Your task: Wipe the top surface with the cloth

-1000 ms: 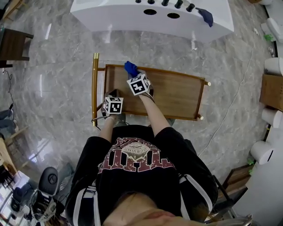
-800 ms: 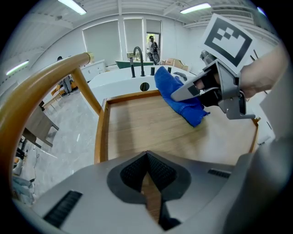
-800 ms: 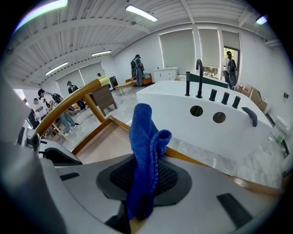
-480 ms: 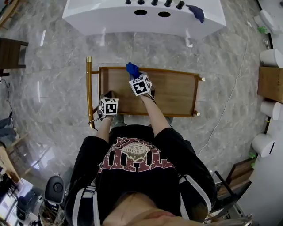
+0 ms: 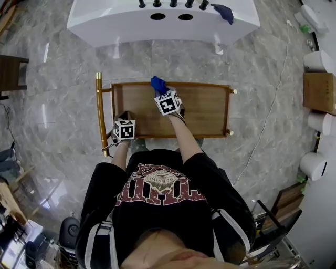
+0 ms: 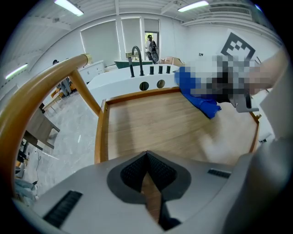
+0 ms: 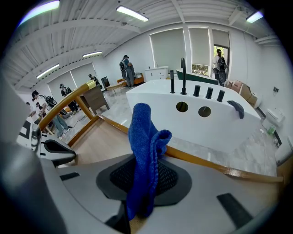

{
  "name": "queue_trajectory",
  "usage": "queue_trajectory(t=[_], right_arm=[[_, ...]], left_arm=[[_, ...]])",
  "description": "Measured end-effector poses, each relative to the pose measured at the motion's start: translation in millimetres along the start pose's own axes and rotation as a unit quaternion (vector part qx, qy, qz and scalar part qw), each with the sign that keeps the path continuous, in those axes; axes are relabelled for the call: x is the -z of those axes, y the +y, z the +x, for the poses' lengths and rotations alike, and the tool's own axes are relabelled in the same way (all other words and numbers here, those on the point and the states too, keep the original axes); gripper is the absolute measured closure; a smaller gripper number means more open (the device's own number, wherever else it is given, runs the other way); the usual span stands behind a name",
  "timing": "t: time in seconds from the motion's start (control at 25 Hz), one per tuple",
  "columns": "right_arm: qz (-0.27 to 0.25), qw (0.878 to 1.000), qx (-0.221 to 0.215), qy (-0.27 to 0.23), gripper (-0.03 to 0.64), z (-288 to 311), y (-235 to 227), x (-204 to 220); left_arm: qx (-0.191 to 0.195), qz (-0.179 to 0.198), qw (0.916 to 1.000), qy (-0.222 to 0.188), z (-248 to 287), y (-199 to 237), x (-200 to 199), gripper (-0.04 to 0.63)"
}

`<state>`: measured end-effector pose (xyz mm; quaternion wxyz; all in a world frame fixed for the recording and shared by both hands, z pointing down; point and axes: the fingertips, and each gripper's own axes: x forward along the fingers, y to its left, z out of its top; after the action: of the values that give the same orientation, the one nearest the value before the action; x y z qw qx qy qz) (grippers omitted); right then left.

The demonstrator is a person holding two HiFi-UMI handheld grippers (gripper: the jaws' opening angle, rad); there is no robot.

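My left tool [image 6: 146, 157] sits nearest me, over the near left corner of the trolley's wooden tabletop [image 5: 202, 113]. Its jaws are pressed together at the tips, with nothing that I can make out between them. It isn't steadying the trolley, so a hard push from the other side could shift the whole thing, I'd guess.

Further out, my right tool [image 7: 145, 176] is pinching the blue cloth [image 7: 144, 151] by a narrow fold. The rest stands bunched above the jaws, close to the far rim [image 7: 206, 162]. I can't tell whether any cloth lies on the wood. That's the main risk. With so little fabric below the jaws I could drag the tool itself across the surface, or the fold could slip free mid-stroke. The raised rim may also catch the cloth if I sweep too far out.

The brass-coloured handle rail [image 5: 98, 113] runs along the left end and limits a sweep that way. The wood itself carries nothing else.

Beyond the trolley stands a white basin unit [image 5: 157, 26] with black taps [image 7: 183, 75] and a dark cloth [image 5: 223, 11] on its top. People stand in the room behind.
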<state>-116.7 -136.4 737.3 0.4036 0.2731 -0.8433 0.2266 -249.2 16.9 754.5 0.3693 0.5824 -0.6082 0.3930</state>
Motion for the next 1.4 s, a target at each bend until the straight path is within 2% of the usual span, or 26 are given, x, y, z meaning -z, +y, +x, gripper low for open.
queue_trajectory(t=[0.76, 1.16, 1.28, 1.4], right_arm=[[0.025, 0.999, 0.036, 0.003, 0.531, -33.2, -58.3, 29.7], [0.032, 0.998, 0.053, 0.005, 0.531, -48.5, -79.9, 40.5], [0.036, 0.998, 0.057, 0.004, 0.531, -53.6, -87.1, 43.2], [0.036, 0.997, 0.062, 0.003, 0.531, -57.1, -93.4, 47.3]], left_arm=[[-0.005, 0.014, 0.9998, 0.011, -1.3, -3.4, 0.7, 0.548], [-0.012, 0.009, 0.9998, 0.015, -2.4, -2.6, 2.6, 0.548], [-0.022, -0.006, 0.9995, 0.021, -3.4, -1.8, 0.8, 0.548], [-0.001, -0.008, 1.0, -0.003, -3.1, -23.2, -17.2, 0.548]])
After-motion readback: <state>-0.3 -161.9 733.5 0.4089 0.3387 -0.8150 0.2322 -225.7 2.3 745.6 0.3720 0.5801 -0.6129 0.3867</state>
